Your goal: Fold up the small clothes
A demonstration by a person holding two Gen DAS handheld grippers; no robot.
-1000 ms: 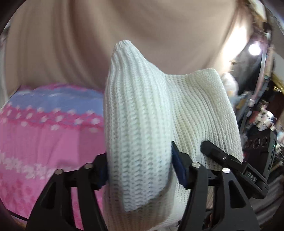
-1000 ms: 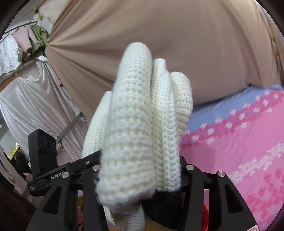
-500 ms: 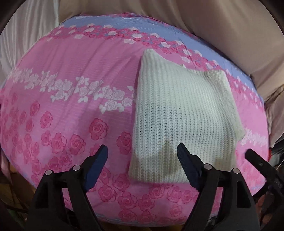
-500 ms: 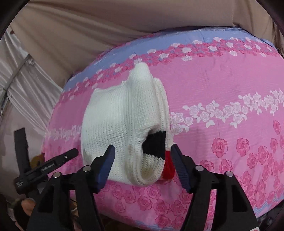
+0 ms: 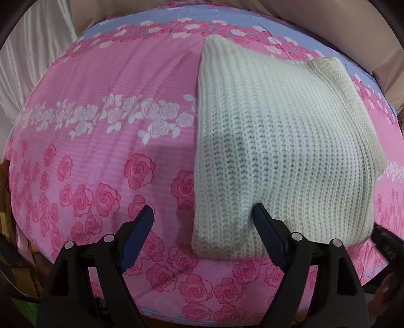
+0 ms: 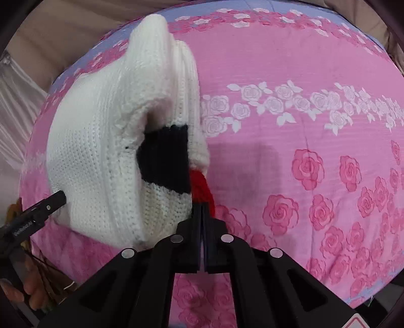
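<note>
A folded white knit sweater [image 5: 282, 141] lies flat on a pink rose-print bed cover [image 5: 101, 141]. In the right wrist view the sweater [image 6: 101, 156] shows its open folded edge with a black band [image 6: 164, 159] and a red part [image 6: 202, 186]. My left gripper [image 5: 202, 222] is open and empty, its fingers on either side of the sweater's near left corner. My right gripper [image 6: 202, 209] is shut with nothing between its fingers, its tips right at the red part. The left gripper's finger [image 6: 48, 204] shows at the left of the right wrist view.
The bed cover [image 6: 303, 151] has a blue band at its far edge. Beige curtain [image 5: 303, 15] hangs behind the bed, white satin cloth [image 5: 30, 55] at the left. A hand [image 6: 22, 290] shows at the lower left of the right wrist view.
One second ago both grippers held the sweater up in the air. It was laid on the bed and released; since then the right gripper has closed empty and both moved nearer.
</note>
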